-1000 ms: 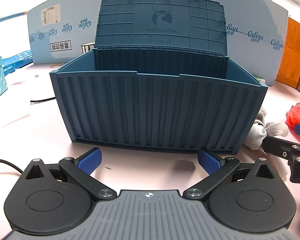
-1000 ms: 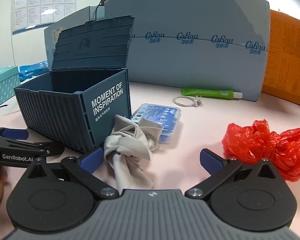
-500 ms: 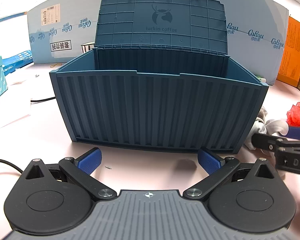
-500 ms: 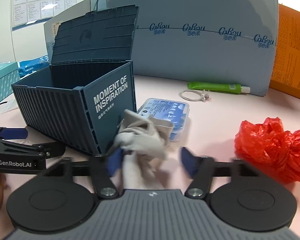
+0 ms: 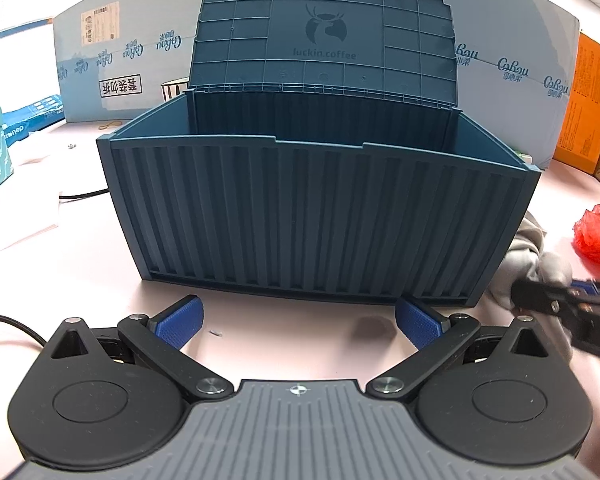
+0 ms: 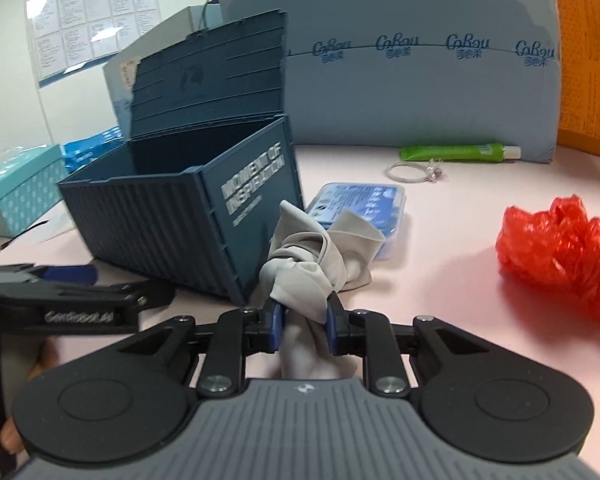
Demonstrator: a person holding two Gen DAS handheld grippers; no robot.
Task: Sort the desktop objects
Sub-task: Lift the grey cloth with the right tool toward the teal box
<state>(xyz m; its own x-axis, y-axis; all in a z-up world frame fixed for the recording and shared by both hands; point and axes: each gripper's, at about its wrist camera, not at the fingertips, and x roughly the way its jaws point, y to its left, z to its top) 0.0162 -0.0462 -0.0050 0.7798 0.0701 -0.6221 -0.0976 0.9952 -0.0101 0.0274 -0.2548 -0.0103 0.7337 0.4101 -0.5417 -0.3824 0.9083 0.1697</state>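
A dark blue container-style storage box [image 5: 320, 216] stands open on the pink table, its lid upright; it also shows in the right wrist view [image 6: 204, 216]. My right gripper [image 6: 303, 320] is shut on a crumpled grey cloth [image 6: 312, 256] beside the box's right end, the cloth a little off the table. The cloth also shows in the left wrist view [image 5: 536, 256]. My left gripper [image 5: 298, 316] is open and empty, just in front of the box's long side. In the right wrist view the left gripper [image 6: 76, 292] sits at the left.
A red plastic bag [image 6: 564, 252] lies to the right. A blue wipes pack [image 6: 360, 208], a wire ring [image 6: 416, 170] and a green tube [image 6: 456, 153] lie behind the cloth. Blue cardboard panels [image 6: 420, 80] and an orange box [image 6: 588, 64] wall the back. A teal box [image 6: 20, 196] is at the left.
My right gripper moved forward onto the grey cloth, closed on it and lifted it slightly. The left gripper stayed open in front of the box.
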